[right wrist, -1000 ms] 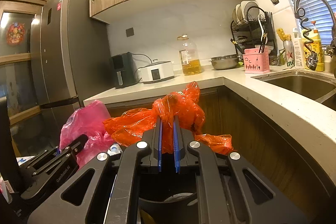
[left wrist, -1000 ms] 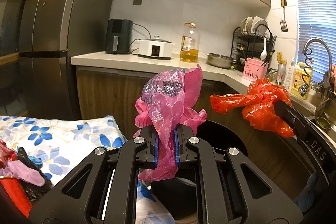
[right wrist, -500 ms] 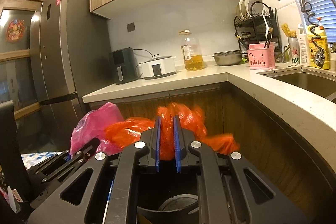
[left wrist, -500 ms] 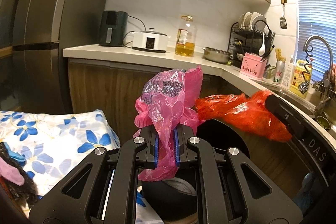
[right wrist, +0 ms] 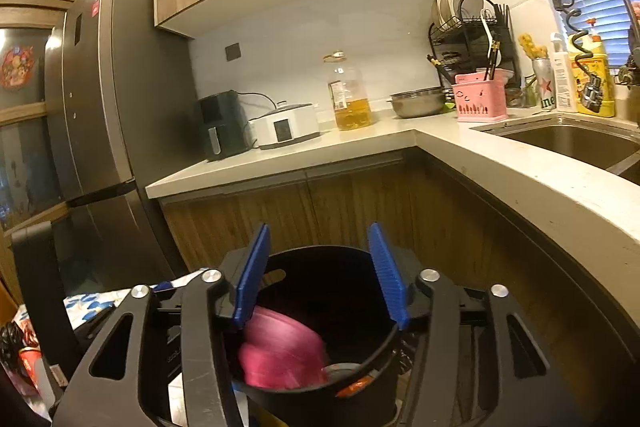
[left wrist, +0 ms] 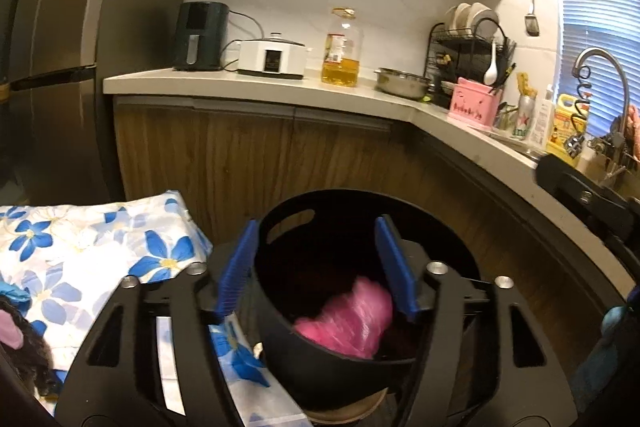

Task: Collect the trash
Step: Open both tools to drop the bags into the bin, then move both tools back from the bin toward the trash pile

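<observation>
1. Left tongs (left wrist: 316, 263) spread wide, holding nothing, blue pads parted to either side of a black bin (left wrist: 360, 355) directly below and ahead.
2. Right tongs (right wrist: 320, 275) likewise wide apart and bare, poised over the same bin (right wrist: 320, 399) from the other side.
3. Pink bag (left wrist: 346, 319) blurred, inside the bin, just below and between the left tongs; also visible in the right view (right wrist: 280, 357), low and left of the right tongs.
4. Small orange scrap (right wrist: 354, 385) at the near rim of the bin, under the right tongs; most likely part of a second bag, though too little showing to be sure.
5. Step in hand, judged from this: drop-off into the bin, both releases apparently made.
6. Floral cloth (left wrist: 80, 247) to the left of the left tongs, with dark and pink items (left wrist: 16, 343) at its far left edge, possibly more trash.
7. Next move likely: swing left toward the cloth, tongs kept apart, then close on a loose piece and carry it back over the bin.
</observation>
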A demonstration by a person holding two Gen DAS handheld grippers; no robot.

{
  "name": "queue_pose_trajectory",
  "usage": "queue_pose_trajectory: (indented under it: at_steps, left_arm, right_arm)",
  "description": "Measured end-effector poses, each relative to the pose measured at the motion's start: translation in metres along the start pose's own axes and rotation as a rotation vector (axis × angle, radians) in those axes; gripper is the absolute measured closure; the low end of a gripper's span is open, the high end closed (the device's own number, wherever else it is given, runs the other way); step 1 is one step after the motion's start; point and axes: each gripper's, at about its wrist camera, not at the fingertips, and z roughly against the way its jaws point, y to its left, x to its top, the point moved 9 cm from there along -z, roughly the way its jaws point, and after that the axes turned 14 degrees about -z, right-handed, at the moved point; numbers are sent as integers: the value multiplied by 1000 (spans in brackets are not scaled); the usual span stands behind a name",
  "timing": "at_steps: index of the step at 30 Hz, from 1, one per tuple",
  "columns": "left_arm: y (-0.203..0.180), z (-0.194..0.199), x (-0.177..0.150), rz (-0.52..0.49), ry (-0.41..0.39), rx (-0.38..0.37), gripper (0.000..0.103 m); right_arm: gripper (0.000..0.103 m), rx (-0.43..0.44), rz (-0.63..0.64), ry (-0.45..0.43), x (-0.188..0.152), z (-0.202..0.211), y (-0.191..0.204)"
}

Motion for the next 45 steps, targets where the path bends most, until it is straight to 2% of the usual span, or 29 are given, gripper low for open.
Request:
queue_pose_trajectory:
  at_steps: [2,7,9,15,26,37,45]
  left_arm:
    - [4,6,-2,9,2,11,36]
    - [14,34,-4,4,-16,73,18]
    - [18,44,-8,4,-7,89,17]
    - [28,82,-15,-1,2,151,14]
    - [45,151,-32,16,21,243,12]
    - [54,209,-48,36,3,269,12]
    - [69,238,-58,61,-9,298,12]
  right_arm:
    - [42,-3,5,5,-4,5,1]
    - [34,-5,17,15,-14,20,8]
    - [32,-1,20,18,-17,26,12]
    - [24,-6,34,12,-25,50,21]
    - [23,-51,38,12,-35,96,29]
    - [23,-27,71,30,-58,141,56]
    - [23,-4,89,36,-69,159,77]
